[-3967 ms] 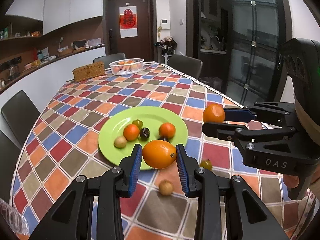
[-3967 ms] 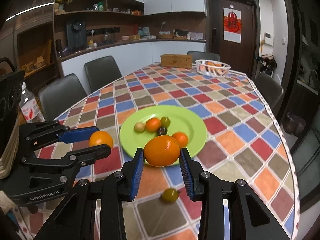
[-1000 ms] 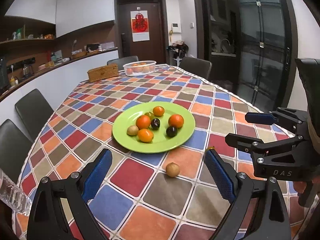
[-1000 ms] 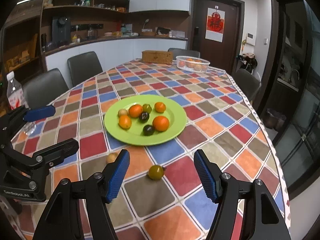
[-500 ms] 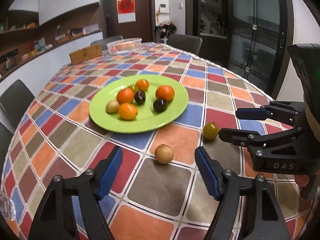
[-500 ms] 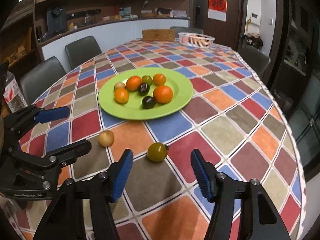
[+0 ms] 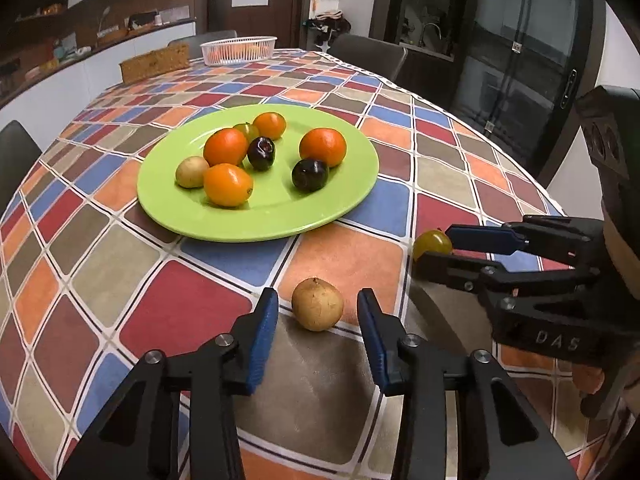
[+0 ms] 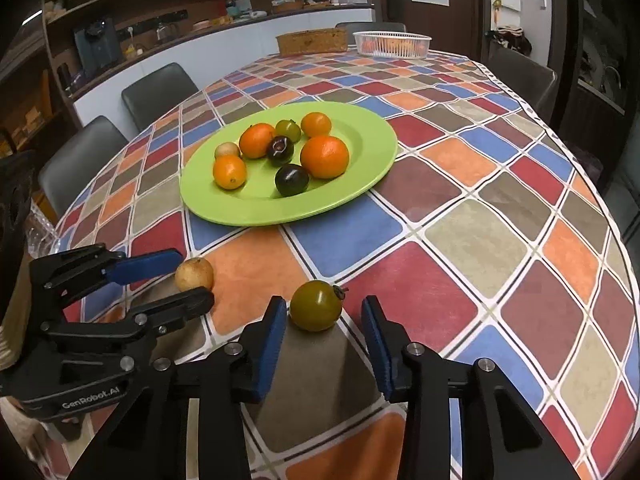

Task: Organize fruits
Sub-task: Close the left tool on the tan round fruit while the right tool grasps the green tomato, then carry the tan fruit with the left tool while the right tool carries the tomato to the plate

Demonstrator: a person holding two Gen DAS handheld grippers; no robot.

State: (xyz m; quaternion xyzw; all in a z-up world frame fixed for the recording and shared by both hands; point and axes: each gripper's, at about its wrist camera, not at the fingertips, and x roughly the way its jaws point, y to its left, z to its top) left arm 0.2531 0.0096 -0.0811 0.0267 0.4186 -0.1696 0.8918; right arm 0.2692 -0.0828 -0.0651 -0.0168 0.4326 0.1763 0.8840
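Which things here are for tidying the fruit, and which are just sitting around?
For the job:
- green plate with fruit on it
- tan fruit between the open left tool
- yellow-green fruit between the open right tool

Just lying about:
- white basket
- wicker box
- chairs

Black plastic grippers, blue-padded jaws, silver screws, white "DAS" and "GenRobot.AI" lettering.

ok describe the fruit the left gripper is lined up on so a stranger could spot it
Start at the green plate on the checkered tablecloth. Just off its near edge lie two loose fruits. It is the tan, matte round fruit between the open left gripper fingers, not the glossy olive-green tomato.
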